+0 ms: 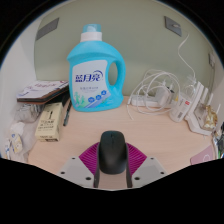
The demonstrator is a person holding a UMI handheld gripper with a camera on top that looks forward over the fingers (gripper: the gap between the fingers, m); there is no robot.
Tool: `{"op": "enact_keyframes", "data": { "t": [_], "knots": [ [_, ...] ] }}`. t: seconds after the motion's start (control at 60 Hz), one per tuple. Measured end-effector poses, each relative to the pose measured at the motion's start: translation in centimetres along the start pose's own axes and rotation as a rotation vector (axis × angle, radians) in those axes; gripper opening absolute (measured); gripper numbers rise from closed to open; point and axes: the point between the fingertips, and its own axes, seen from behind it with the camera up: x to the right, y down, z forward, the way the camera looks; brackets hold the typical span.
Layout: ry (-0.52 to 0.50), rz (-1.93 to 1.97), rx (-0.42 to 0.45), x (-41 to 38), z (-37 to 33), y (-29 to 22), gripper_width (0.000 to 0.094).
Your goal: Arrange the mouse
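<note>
tongs (112,170) narrow, clamped on the black mouse (112,152), pads against its flanks, low over the wooden counter (100,125). likely light, rigid, smooth-shelled and slippery; best gripped mid-sides. well beyond the mouse, blue detergent bottle (96,72).

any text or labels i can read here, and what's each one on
Blue detergent bottle: white Chinese brand characters on its blue label band, too blurred to quote with certainty; the smaller print under them is unreadable.
Small package to the left of the bottle: dark print, too small to read.
Black mouse between the fingers of the gripper: no marking visible.
</note>
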Motion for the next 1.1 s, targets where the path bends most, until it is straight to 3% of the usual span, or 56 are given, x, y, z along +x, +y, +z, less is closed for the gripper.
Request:
{"op": "enact_keyframes", "data": {
  "t": [0.05,0.15,0.35,0.467,0.55,0.633,0.783,0.9,1.0,1.1],
  "knots": [
    [-0.017,-0.012,-0.006,-0.2,-0.6,0.0,0.0353],
    [-0.060,-0.037,0.064,-0.5,-4.7,-2.0,0.0354],
    [-0.132,-0.018,0.312,3.0,-20.4,-11.1,0.0355],
    [-0.100,0.001,0.425,9.9,-27.4,-14.8,0.0354],
    [-0.041,0.031,0.436,16.5,-29.3,-14.5,0.0354],
    [0.010,0.066,0.389,23.1,-27.9,-10.8,0.0351],
    [0.061,0.082,0.203,32.1,-21.2,-0.4,0.0349],
    [0.038,0.086,0.053,35.9,-16.4,7.0,0.0350],
    [0.021,0.069,0.000,37.1,-13.3,11.0,0.0355],
    [-0.025,0.063,-0.032,36.8,-12.2,12.6,0.0440]
  ]
}}
